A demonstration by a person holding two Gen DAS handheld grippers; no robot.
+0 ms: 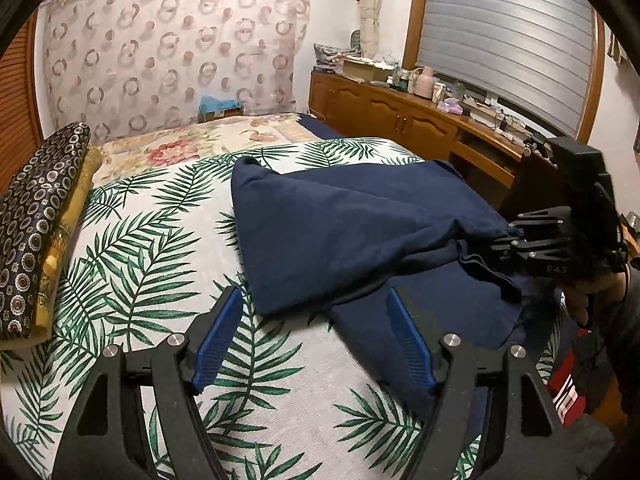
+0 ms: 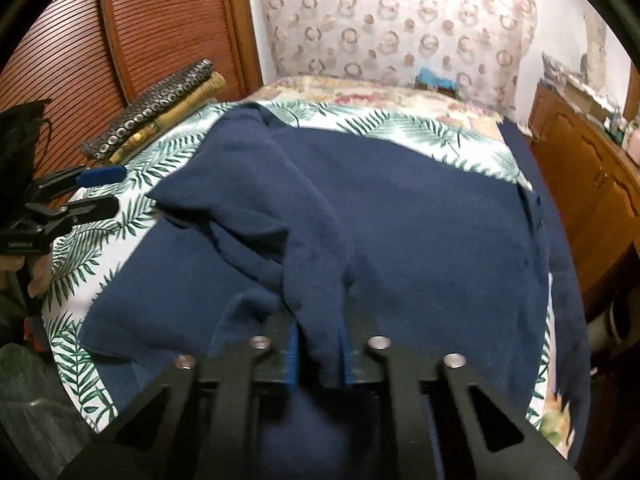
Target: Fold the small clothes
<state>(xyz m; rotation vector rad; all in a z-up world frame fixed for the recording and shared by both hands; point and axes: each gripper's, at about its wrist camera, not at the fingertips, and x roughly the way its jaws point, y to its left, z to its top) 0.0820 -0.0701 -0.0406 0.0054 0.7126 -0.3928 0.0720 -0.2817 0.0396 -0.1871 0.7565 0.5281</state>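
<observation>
A navy blue garment (image 1: 340,228) lies partly folded on the palm-leaf bedspread (image 1: 160,248). My left gripper (image 1: 314,344) is open and empty, just above the bedspread at the garment's near edge. My right gripper (image 1: 505,240) is shut on a bunched edge of the garment at the right and lifts it off the lower layer. In the right wrist view the navy cloth (image 2: 400,208) runs between the closed right gripper (image 2: 320,352) and drapes forward. The open left gripper (image 2: 100,192) shows at far left, beside the garment.
Folded patterned cloths (image 1: 36,224) are stacked at the bed's left edge. A floral cover (image 1: 192,148) lies beyond. A wooden cabinet (image 1: 400,116) with clutter runs along the right wall. A wooden slatted door (image 2: 120,28) stands left.
</observation>
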